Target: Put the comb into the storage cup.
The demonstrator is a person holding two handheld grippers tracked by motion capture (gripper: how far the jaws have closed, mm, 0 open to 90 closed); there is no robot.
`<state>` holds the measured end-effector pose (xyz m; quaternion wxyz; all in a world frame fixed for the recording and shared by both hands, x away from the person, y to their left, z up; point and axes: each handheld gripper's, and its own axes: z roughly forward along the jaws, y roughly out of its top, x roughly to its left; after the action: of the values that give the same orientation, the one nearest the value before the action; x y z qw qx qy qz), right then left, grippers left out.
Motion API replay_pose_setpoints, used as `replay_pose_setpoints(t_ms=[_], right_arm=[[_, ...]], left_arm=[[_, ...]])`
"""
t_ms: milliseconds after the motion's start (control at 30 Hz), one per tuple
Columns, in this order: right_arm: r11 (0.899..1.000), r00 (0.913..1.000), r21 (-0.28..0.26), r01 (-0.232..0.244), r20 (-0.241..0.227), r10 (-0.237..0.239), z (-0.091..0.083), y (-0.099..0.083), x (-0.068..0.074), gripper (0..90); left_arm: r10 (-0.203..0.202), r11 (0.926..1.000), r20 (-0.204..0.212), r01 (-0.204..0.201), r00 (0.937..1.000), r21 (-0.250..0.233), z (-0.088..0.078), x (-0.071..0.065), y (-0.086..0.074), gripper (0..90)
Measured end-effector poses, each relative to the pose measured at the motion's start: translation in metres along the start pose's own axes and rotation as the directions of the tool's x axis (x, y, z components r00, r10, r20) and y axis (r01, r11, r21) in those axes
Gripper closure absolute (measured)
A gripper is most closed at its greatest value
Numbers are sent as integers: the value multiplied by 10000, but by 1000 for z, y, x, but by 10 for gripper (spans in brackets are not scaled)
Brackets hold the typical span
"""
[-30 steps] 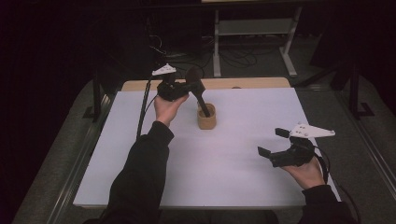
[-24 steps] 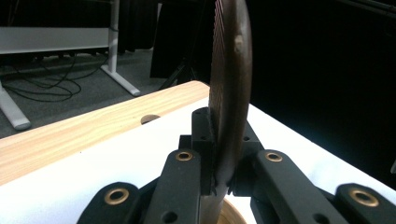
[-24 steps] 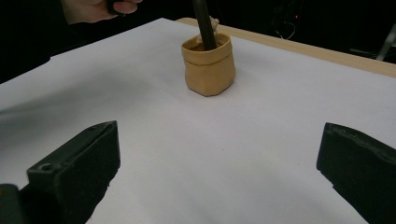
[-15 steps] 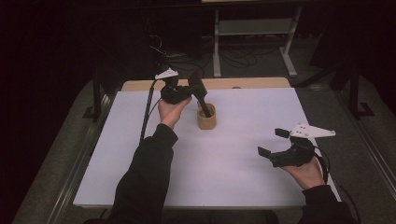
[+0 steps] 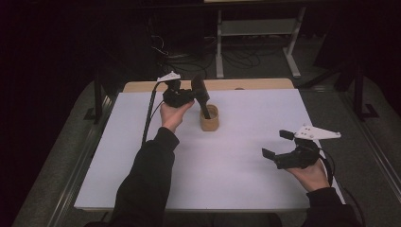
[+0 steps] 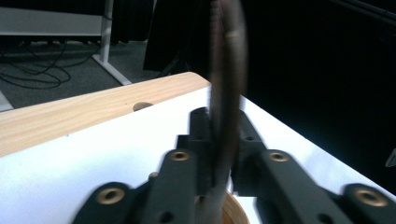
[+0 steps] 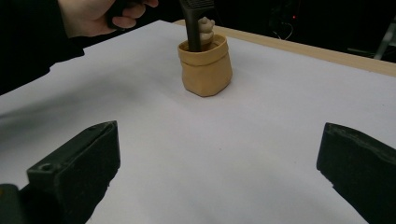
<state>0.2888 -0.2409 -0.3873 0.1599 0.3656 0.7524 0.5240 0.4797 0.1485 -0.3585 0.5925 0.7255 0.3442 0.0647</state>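
Note:
A small tan pouch (image 5: 209, 118) stands upright on the white table top (image 5: 236, 179), toward the far middle. A dark flat-headed utensil (image 5: 201, 92) leans in it, beside a pale knobby piece (image 7: 205, 25). My left gripper (image 5: 191, 94) is at the utensil's upper part. Its jaws have just been opening a little, and the utensil (image 6: 229, 70) still stands between the pads, touching both as far as I can see. My right gripper (image 5: 275, 144) rests near the right front of the table, open and with nothing in it. It faces the pouch (image 7: 205, 65).
A strip of bare wood (image 5: 265, 84) runs along the table's far edge. Beyond it, on the dark floor, are a white-legged stand (image 5: 255, 42) and loose cables (image 5: 179, 59). Metal rails (image 5: 80, 175) flank the table.
The left hand has shifted slightly toward the near side, with the utensil still between its jaws. The right hand has stayed where it was.

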Motion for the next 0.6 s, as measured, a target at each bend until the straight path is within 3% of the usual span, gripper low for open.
replay_pose_setpoints(t_ms=[67, 133, 300, 600], right_arm=[[10000, 10000, 13, -2, 8, 2, 0, 0, -1, 0], [10000, 10000, 46, -13, 25, 13, 0, -1, -1, 0], [10000, 10000, 81, 22, 45, -23, 1, -1, -1, 0], [9999, 9999, 115, 12, 113, -14, 1, -2, -2, 0]], left_arm=[[221, 9997, -230, -218, 9995, 133, -2, -1, 0, 713], [241, 9996, -237, -238, 9994, 137, -3, -1, -1, 707], [323, 9994, -369, -318, 9988, 148, -7, 0, -3, 591], [776, 9952, -672, -732, 9947, 653, -10, -2, -6, 450]])
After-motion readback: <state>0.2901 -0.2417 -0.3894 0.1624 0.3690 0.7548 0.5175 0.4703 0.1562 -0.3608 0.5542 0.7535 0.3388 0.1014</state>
